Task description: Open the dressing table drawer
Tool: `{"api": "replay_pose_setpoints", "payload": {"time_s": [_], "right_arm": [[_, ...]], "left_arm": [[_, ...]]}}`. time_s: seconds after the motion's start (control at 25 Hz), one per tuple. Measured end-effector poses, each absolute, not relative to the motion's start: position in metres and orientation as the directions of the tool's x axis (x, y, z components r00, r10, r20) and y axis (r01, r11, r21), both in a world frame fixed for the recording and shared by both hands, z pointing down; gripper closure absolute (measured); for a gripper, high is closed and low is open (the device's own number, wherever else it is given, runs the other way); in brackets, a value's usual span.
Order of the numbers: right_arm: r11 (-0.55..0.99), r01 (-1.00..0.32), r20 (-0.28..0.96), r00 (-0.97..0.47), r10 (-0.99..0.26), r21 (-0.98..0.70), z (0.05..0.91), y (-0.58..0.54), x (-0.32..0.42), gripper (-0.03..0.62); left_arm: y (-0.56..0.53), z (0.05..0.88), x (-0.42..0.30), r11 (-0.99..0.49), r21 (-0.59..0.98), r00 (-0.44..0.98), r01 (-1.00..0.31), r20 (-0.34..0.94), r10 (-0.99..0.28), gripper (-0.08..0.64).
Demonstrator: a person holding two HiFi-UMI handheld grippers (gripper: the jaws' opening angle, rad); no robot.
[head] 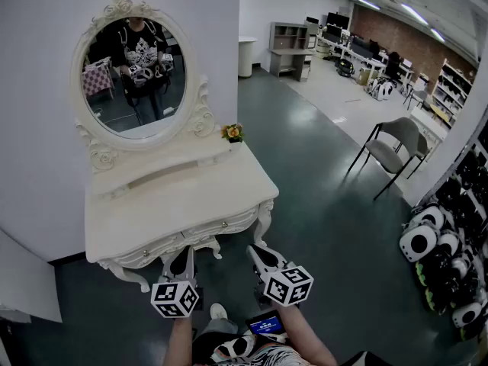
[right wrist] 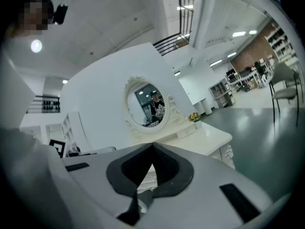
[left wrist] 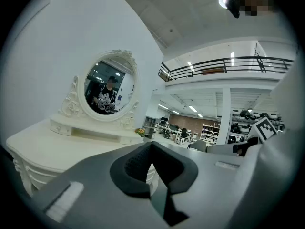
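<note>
A white dressing table (head: 122, 231) with an oval mirror (head: 136, 75) stands against the wall. Its closed drawer (head: 200, 233) runs along the front under the top, with small knobs. My left gripper (head: 183, 258) hovers shut just in front of the drawer, slightly below it, holding nothing. My right gripper (head: 258, 255) is also shut and empty, near the table's front right leg (head: 261, 227). In the left gripper view the table top (left wrist: 57, 149) lies ahead past the closed left gripper (left wrist: 151, 144). In the right gripper view the table (right wrist: 209, 137) shows beyond the closed right gripper (right wrist: 152, 147).
A small flower pot (head: 233, 133) sits on the table's raised shelf. A grey chair (head: 393, 149) stands on the green floor to the right. Black-and-white plush toys (head: 438, 242) line the right wall. Desks and shelves fill the far room.
</note>
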State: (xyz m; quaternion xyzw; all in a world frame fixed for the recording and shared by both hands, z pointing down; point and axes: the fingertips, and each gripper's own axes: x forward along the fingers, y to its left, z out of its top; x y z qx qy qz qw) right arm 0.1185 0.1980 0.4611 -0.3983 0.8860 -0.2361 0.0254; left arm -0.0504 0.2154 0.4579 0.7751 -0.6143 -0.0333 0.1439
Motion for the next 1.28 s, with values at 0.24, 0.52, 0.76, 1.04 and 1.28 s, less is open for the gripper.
{"api": "replay_pose_setpoints", "payload": {"time_s": [0.24,0.52,0.76,1.04,1.28], "right_arm": [[0.562,-0.778,0.24,-0.624,-0.744,-0.28,0.476,0.203,0.119,0.591],[0.532,-0.824,0.264,-0.567,-0.78,-0.198,0.483,0.195,0.13,0.5],[0.511,-0.838,0.297,-0.545,-0.784,-0.19,0.498,0.159,0.129,0.495],[0.479,-0.857,0.354,-0.514,-0.781,-0.187,0.528,0.057,0.094,0.494],[0.425,-0.889,0.424,-0.455,-0.783,-0.169,0.543,-0.042,0.051,0.476]], "left_arm": [[0.224,0.454,-0.049,-0.199,0.242,0.231,-0.95,0.115,-0.966,0.528],[0.218,0.463,-0.048,-0.2,0.249,0.241,-0.948,0.144,-0.96,0.433],[0.181,0.479,-0.053,-0.199,0.245,0.247,-0.949,0.184,-0.951,0.434],[0.07,0.511,-0.085,-0.222,0.188,0.266,-0.957,0.252,-0.93,0.417],[-0.035,0.523,-0.124,-0.265,0.17,0.306,-0.949,0.301,-0.903,0.419]]}}
